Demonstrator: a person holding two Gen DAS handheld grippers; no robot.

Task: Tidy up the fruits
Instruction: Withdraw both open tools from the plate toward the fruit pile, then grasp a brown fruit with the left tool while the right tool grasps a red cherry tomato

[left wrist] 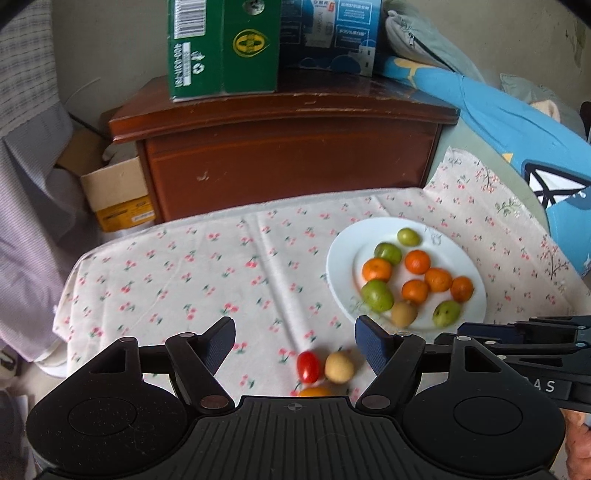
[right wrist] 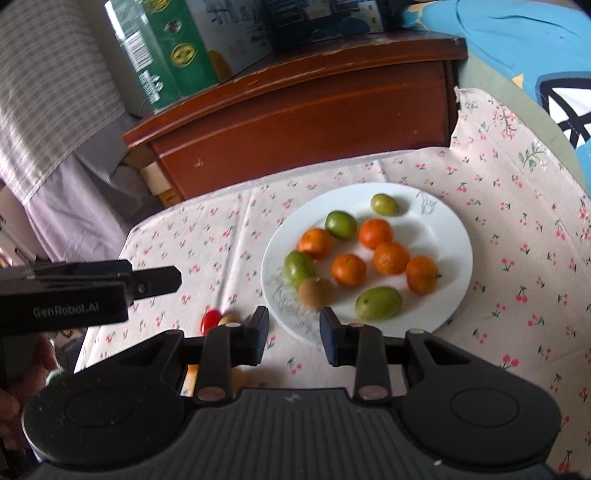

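Observation:
A white plate [left wrist: 341, 266] [right wrist: 454, 236] on the cherry-print cloth holds several oranges [right wrist: 348, 270], several green fruits [right wrist: 378, 303] and a brown kiwi [right wrist: 316, 293] at its near edge. On the cloth beside the plate lie a red cherry tomato [left wrist: 308, 366] [right wrist: 210, 320], a pale yellow round fruit [left wrist: 339, 367] and an orange-yellow fruit [left wrist: 317, 390], partly hidden. My left gripper [left wrist: 295, 343] is open and empty just above these loose fruits. My right gripper [right wrist: 294, 332] is open and empty at the plate's near rim.
A brown wooden cabinet [left wrist: 288, 155] stands behind the table with a green carton [left wrist: 221, 48] and a blue box [left wrist: 332, 33] on it. Blue bedding [left wrist: 517, 133] lies at the right. A cardboard box [left wrist: 118, 192] sits on the floor at the left.

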